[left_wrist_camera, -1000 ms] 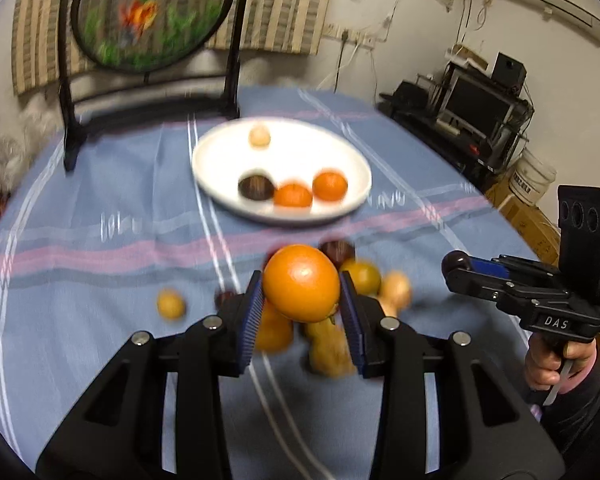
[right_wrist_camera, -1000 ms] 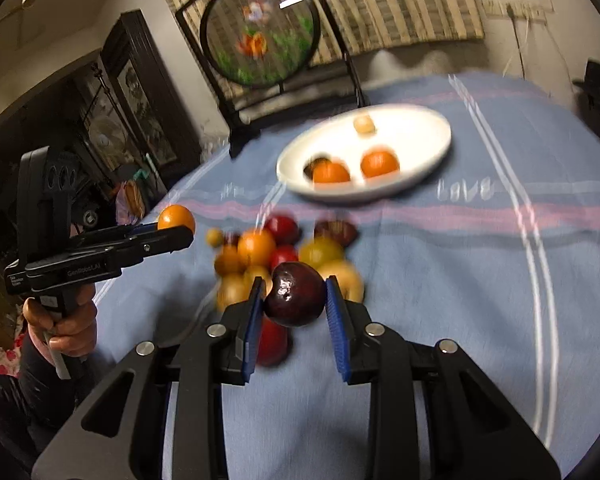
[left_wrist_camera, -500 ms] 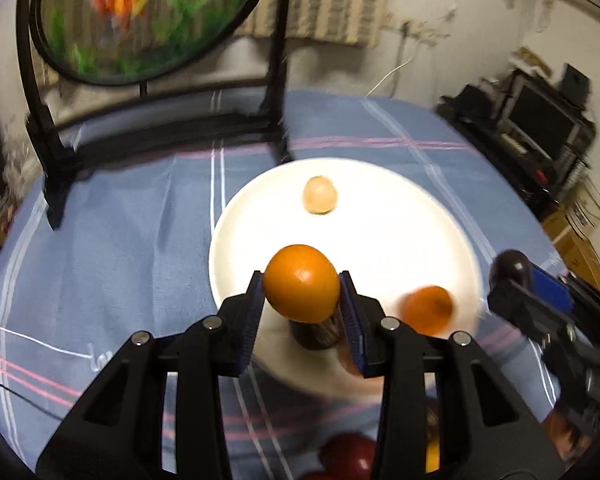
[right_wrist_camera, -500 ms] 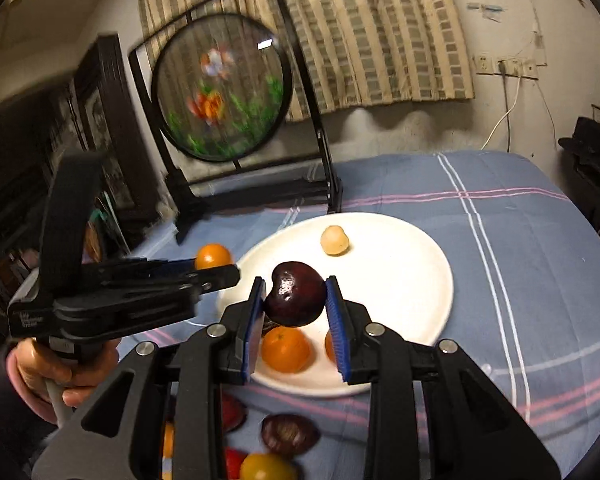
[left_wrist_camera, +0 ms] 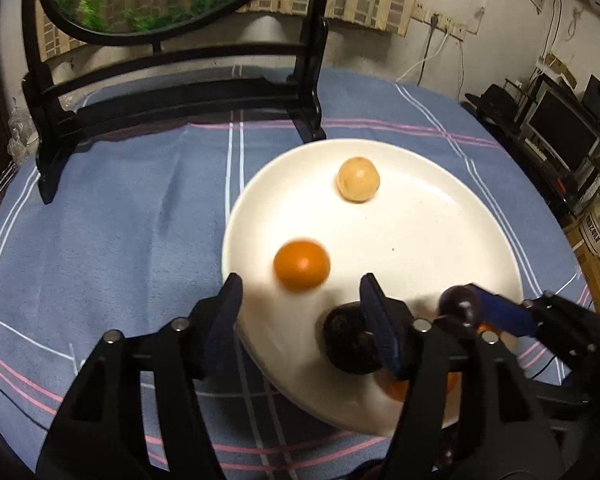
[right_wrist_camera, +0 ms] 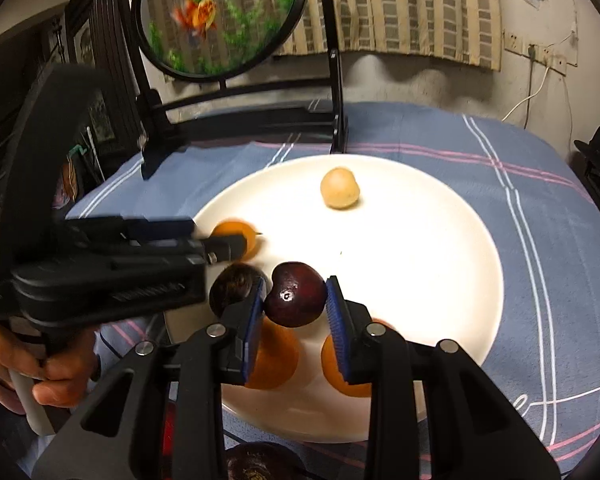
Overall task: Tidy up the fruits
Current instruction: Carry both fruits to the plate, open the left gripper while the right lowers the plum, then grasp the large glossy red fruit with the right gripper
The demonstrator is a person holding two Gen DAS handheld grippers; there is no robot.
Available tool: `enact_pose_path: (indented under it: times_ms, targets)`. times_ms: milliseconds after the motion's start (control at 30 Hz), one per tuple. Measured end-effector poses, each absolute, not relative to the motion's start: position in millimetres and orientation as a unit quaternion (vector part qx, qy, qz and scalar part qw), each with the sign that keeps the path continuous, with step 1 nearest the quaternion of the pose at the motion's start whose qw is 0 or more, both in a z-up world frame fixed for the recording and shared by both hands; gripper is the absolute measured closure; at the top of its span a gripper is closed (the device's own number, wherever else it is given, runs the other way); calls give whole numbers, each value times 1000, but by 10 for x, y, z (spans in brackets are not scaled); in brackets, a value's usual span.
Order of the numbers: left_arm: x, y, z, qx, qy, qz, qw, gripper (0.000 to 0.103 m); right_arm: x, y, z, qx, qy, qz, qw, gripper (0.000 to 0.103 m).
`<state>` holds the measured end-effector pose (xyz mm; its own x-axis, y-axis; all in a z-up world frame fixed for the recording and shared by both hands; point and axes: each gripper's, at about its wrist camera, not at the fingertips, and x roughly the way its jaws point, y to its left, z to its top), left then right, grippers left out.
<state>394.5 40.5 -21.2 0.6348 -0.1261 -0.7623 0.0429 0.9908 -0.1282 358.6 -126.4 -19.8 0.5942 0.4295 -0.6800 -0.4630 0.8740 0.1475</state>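
- While my left tongs (left_wrist_camera: 300, 296) have just been opening above the near edge of the white plate (left_wrist_camera: 452, 216), the orange (left_wrist_camera: 302, 266) I carried there sits free between and beyond the blue pads, blurred, touching neither, so I judge it is dropping or rolling onto the plate.
- My right tongs (right_wrist_camera: 295, 300) are narrow and clamp a dark plum (right_wrist_camera: 295, 294) over the near part of the plate; it is not yet let go.
- Already on the plate I count a pale round fruit (right_wrist_camera: 339, 188) toward the far side, a dark fruit (right_wrist_camera: 232, 286) near the left rim, and two more oranges (right_wrist_camera: 276, 360) under my right tongs.
- At the very bottom of the right view another dark fruit (right_wrist_camera: 256, 464) lies on the blue striped cloth of the desk (right_wrist_camera: 540, 200), off the plate, with a patch of red beside it that I cannot make out.
- I judge the job is partway done: five fruits are on the plate, one is in my grip, and at least one waits on the desk. How many more wait there, the pictures do not show.
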Motion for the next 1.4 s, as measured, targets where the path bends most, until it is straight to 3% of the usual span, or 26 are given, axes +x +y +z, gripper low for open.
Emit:
enact_pose_path:
  times_ms: [33,67,100,133,233,433,733,800,1400]
  targets:
    - [3903,412,-167,-50,422,-49,904,39,3583,-1273,-196,-20,375,250,893,64]
    - [3863,413,-131,-50,418,-50,906,31,3559,-1285,-184,-17,373,248,894,57]
    - [3811,417,-88,-49,412,-48,909,27,3536,-1309,-160,-13,367,243,898,42]
    - [3739,423,-34,-47,402,-43,913,25,3497,-1335,-118,-9,354,239,904,41]
    - [3498,435,101,-46,390,-41,919,24,3394,-1384,-15,-8,343,236,909,41]
    - [2744,525,356,-58,351,-43,934,6,2924,-1602,134,8,329,257,909,41]
    - [1797,705,-101,-94,334,-13,938,3,2184,-1856,-62,19,351,293,889,41]
    - [1733,738,-212,-85,360,16,929,3,1995,-1833,-74,-9,350,278,894,41]
    - [1649,801,-195,-88,344,41,934,3,1595,-1648,-357,-37,415,345,841,42]
